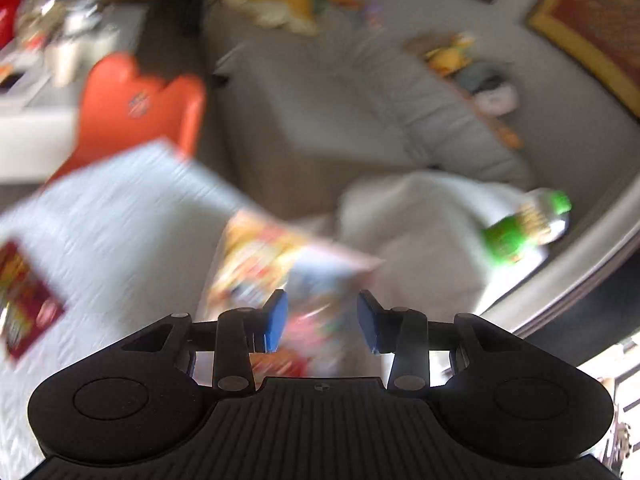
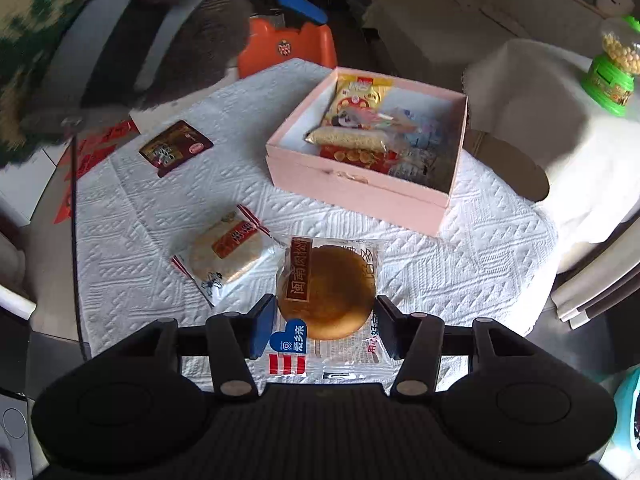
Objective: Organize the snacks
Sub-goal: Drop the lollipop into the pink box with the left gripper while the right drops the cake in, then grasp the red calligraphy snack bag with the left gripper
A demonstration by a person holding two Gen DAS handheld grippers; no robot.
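In the right wrist view a pink box (image 2: 360,196) on a white cloth (image 2: 132,248) holds several snack packets. A round brown pastry in a clear wrapper (image 2: 326,292) lies between the fingers of my open right gripper (image 2: 324,320). A rice cracker packet (image 2: 226,254) lies to its left, a dark red packet (image 2: 176,148) farther back left. The left wrist view is blurred. My left gripper (image 1: 322,320) is open above the colourful packets in the box (image 1: 280,264). The dark red packet (image 1: 24,300) shows at the left.
An orange chair (image 2: 288,48) stands behind the table, also in the left wrist view (image 1: 136,108). A green-based jar of yellow balls (image 2: 614,68) stands at the right on a white cover; it also shows in the left wrist view (image 1: 524,228). A grey sofa (image 1: 340,100) is beyond.
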